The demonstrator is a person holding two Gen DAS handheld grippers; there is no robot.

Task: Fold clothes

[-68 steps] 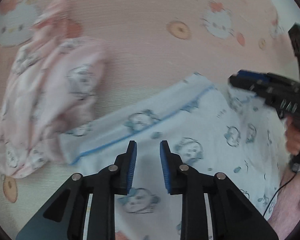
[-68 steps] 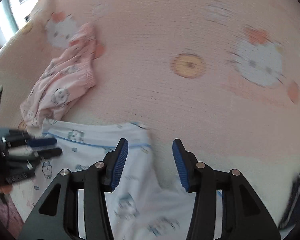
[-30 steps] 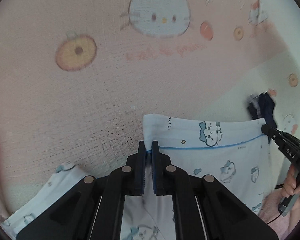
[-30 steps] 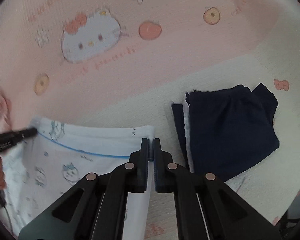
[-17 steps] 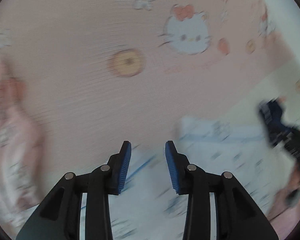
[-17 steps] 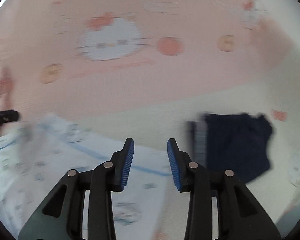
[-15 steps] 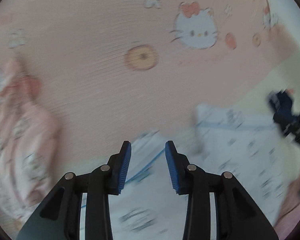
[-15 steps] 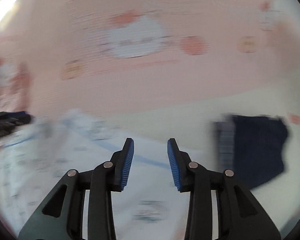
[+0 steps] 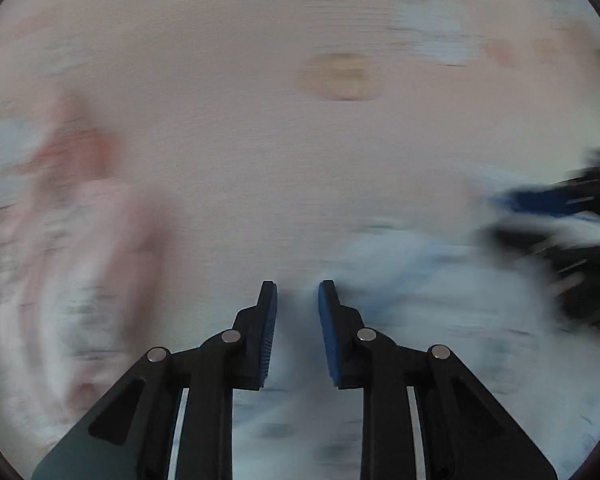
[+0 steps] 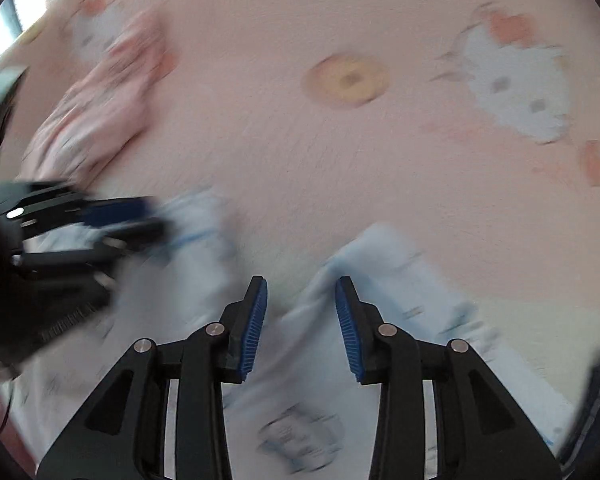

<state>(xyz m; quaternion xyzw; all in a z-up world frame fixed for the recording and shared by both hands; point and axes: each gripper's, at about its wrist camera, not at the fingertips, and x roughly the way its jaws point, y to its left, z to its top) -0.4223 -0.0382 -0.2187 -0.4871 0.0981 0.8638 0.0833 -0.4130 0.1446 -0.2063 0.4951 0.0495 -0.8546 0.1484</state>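
Both views are motion-blurred. A white garment with blue cartoon prints (image 10: 308, 364) lies on the pink Hello Kitty bedsheet (image 10: 284, 128); it also shows in the left wrist view (image 9: 428, 320). My left gripper (image 9: 298, 300) is open and empty over the garment's left edge; it shows at the left of the right wrist view (image 10: 112, 216). My right gripper (image 10: 301, 292) is open and empty above the garment's upper edge; it shows at the right of the left wrist view (image 9: 540, 204).
A crumpled pink garment (image 9: 72, 264) lies to the left, also in the right wrist view (image 10: 100, 108). A dark folded garment (image 10: 596, 400) sits at the lower right edge.
Both grippers let go of the white garment's edge, opened, and swung back left over it. The folded dark clothes slid out toward the right edge of view.
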